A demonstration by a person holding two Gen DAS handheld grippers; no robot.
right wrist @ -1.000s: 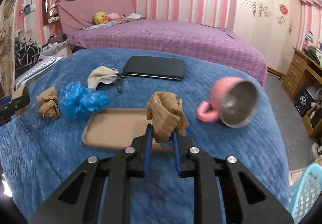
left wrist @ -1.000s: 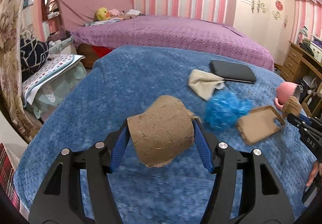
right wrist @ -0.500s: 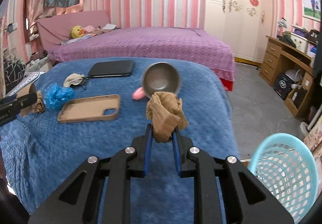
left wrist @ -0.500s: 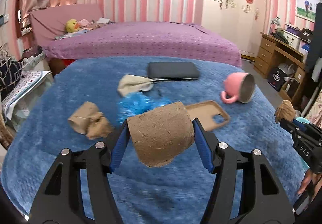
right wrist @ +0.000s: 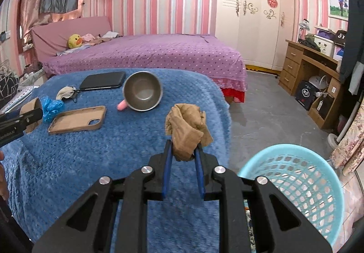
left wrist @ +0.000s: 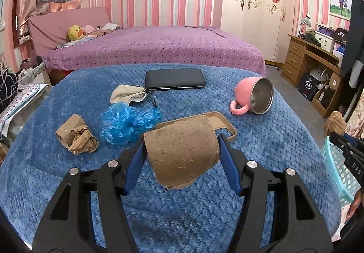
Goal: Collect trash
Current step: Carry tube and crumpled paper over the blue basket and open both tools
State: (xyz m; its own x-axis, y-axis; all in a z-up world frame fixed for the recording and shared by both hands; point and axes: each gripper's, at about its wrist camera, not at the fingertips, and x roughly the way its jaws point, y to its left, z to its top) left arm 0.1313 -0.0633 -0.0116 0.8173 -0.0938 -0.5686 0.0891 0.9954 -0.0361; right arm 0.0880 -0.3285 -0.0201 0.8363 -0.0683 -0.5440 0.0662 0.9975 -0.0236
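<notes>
My left gripper (left wrist: 182, 146) is shut on a brown cardboard tube (left wrist: 182, 150) and holds it above the blue blanket (left wrist: 261, 139). My right gripper (right wrist: 183, 150) is shut on a crumpled tan wad (right wrist: 187, 130), held over the blanket's right edge, left of the light blue mesh basket (right wrist: 295, 180). The basket also shows in the left wrist view (left wrist: 336, 169). On the blanket lie a crumpled brown wad with a tube (left wrist: 77, 137), a blue plastic bag (left wrist: 127, 122) and a beige face mask (left wrist: 127, 95).
A tan phone case (left wrist: 225, 123), a black phone (left wrist: 175, 79) and a tipped pink mug (left wrist: 252, 96) lie on the blanket. A purple bed (right wrist: 147, 53) stands behind, a wooden desk (right wrist: 314, 68) at the right. Grey floor (right wrist: 268, 112) lies beside the basket.
Both grippers have swung right with their loads. The basket has come closer in the right wrist view and entered the left wrist view.
</notes>
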